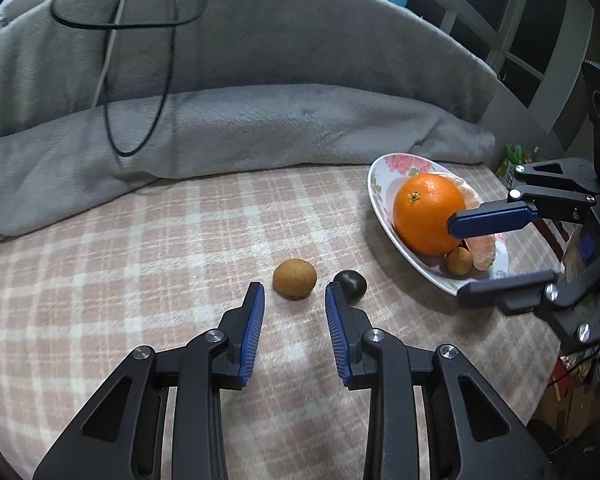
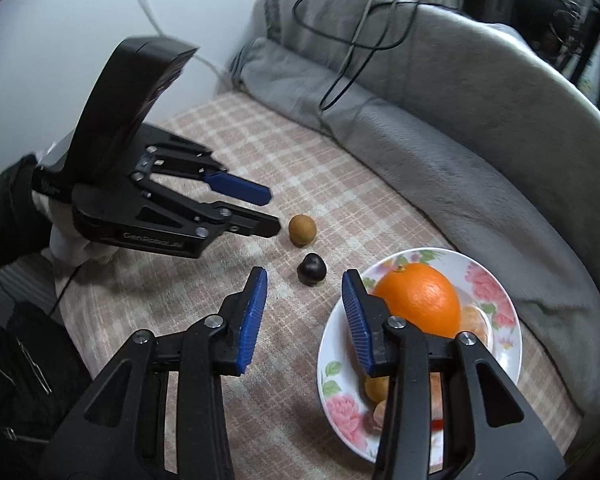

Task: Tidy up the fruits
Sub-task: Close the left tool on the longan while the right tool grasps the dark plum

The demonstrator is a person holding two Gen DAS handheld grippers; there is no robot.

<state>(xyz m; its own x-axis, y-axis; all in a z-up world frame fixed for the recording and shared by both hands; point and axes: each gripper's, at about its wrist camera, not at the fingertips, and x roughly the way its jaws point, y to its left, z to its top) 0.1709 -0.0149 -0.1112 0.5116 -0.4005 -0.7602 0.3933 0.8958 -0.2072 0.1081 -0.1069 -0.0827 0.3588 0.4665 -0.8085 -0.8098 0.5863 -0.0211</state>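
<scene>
Left gripper (image 1: 294, 294) jaws wide apart, holding nothing; brown fruit (image 1: 294, 279) on cloth (image 1: 140, 260) just ahead between tips, dark fruit (image 1: 350, 286) by right tip. Right gripper (image 2: 304, 286) agape, unladen, over plate (image 2: 495, 280) rim beside orange (image 2: 417, 300).

A bed (image 1: 140, 240) covered with a pink and cream checked sheet fills the lower half of the left wrist view. A folded grey blanket (image 1: 260, 128) lies along its far edge, across the upper frame, with a black cable (image 1: 156, 92) looped over it. Near the middle of the sheet sit a small brown fruit (image 1: 294, 279) and, just to its right, a small dark fruit (image 1: 351, 280), close but apart. At the right rests a flowered plate (image 1: 379, 184) holding fruit.
</scene>
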